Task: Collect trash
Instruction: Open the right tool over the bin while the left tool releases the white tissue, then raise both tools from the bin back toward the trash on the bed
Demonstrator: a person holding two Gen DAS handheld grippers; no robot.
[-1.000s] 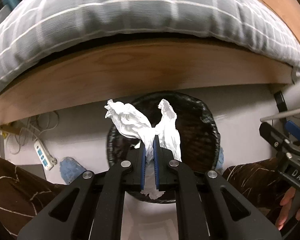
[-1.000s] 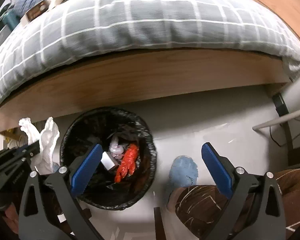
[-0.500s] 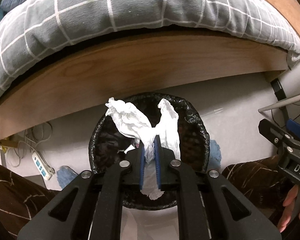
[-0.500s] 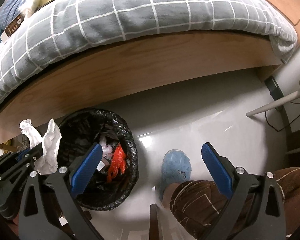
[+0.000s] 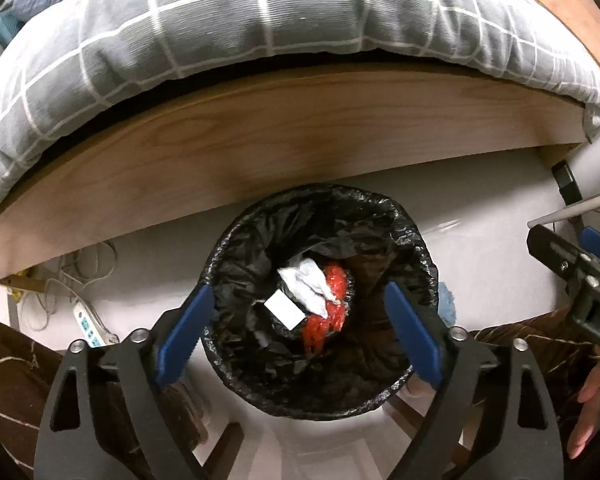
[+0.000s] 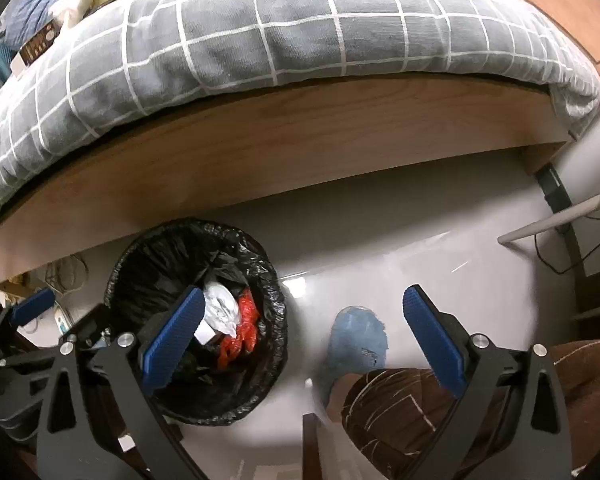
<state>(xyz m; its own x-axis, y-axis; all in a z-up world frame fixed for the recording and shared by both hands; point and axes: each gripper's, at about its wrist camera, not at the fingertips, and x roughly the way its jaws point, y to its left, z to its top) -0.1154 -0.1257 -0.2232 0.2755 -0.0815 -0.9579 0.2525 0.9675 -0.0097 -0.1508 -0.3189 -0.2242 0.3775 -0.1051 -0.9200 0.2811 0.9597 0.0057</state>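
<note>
A round bin with a black liner [image 5: 410, 240] stands on the floor by the bed. The crumpled white tissue [image 5: 308, 286] lies inside it on a red wrapper [image 5: 336, 320], next to a small white card [image 5: 284, 314]. My left gripper [image 5: 300, 332] is open and empty, right above the bin. My right gripper [image 6: 304, 338] is open and empty over the floor, to the right of the bin [image 6: 272, 280]. The tissue [image 6: 220, 310] also shows in the right wrist view.
A wooden bed frame [image 5: 300, 136] with a grey checked duvet [image 5: 260, 20] runs behind the bin. A blue slipper [image 6: 356, 340] and the person's brown trouser legs [image 6: 400, 408] are on the right. A power strip [image 5: 86, 322] and cables lie at the left.
My left gripper has opened and let go of the white tissue, which now lies in the bin. Both cameras have risen a little.
</note>
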